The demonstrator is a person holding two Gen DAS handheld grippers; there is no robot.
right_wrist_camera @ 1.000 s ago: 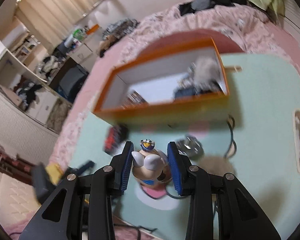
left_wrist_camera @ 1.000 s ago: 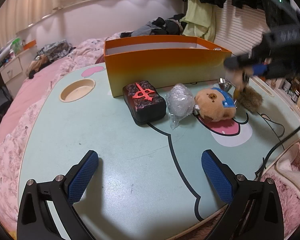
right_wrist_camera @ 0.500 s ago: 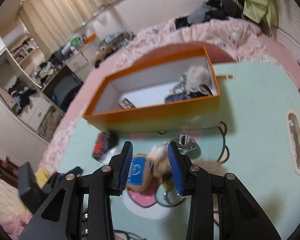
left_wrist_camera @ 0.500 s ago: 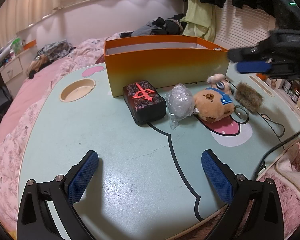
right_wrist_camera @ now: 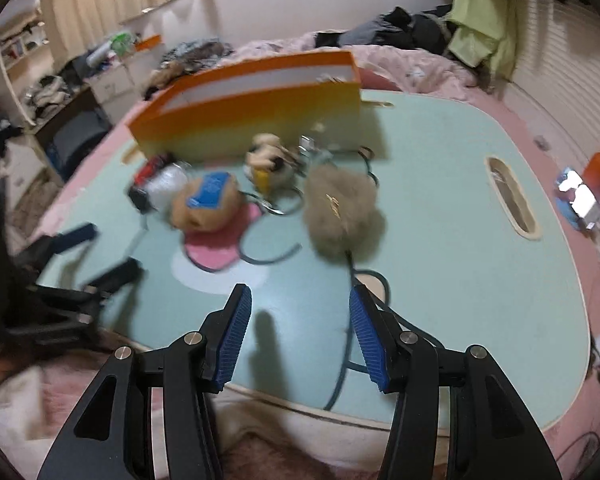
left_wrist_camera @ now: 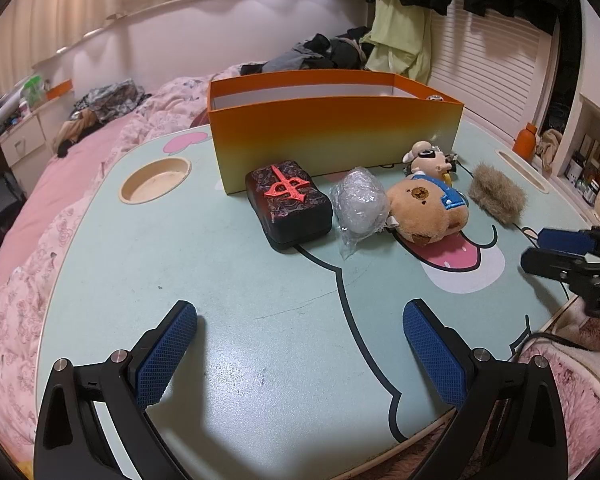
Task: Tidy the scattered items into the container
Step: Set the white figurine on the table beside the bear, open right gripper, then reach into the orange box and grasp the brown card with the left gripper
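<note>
Five items lie outside the orange box (left_wrist_camera: 332, 128), at its six o'clock: black case (left_wrist_camera: 288, 204), wrapped bundle (left_wrist_camera: 358, 202), bear plush (left_wrist_camera: 424, 208), small figure (left_wrist_camera: 426, 158), fur pouch (left_wrist_camera: 496, 196). The right gripper (right_wrist_camera: 296, 332), jaws just opening, and the left gripper (left_wrist_camera: 300, 344) both stand apart and empty.

Two hand-held grippers of matte black plastic with blue-padded fingers.

The left gripper (left_wrist_camera: 300, 354) and the right gripper (right_wrist_camera: 298, 338) share one build: angular black linkage arms with triangular cut-outs, round silver screw heads at the pivots, and long flat fingers (left_wrist_camera: 162, 360) faced with deep-blue pads (right_wrist_camera: 234, 340) bearing a fine diamond-grid texture, ribbed along the edges. Seen sidelong, the right gripper (left_wrist_camera: 556, 252) shows the same black frame and blue pad.
</note>
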